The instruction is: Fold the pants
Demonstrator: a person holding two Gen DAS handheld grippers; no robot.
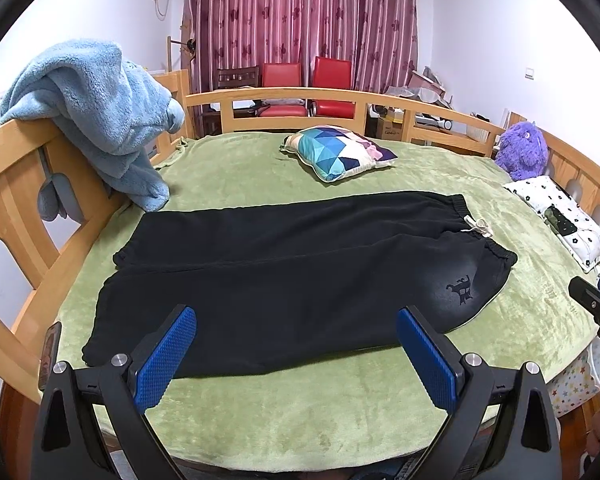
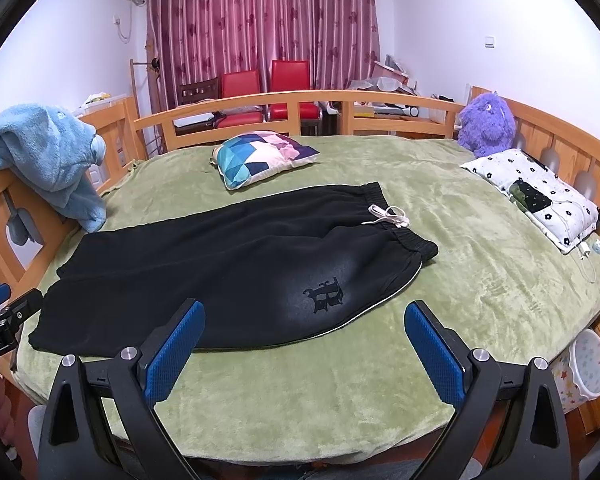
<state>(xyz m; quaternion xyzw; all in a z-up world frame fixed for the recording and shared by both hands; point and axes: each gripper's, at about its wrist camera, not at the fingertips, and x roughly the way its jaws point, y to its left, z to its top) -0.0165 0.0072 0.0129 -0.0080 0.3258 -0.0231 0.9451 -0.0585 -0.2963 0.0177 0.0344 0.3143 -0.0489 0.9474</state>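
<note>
Nearest, the left tongs [image 1: 296, 344] and right tongs [image 2: 305, 340] both stand wide apart, holding nothing, above the near edge of the green bed cover [image 2: 300, 400]. Beyond them the black pants [image 1: 284, 276] lie flat across the bed, waistband to the right. A patterned cushion [image 2: 260, 156] rests farther back.

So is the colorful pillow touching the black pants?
Apart. In the right wrist view, a strip of bare green blanket shows between the colorful pillow and the black pants.
</note>
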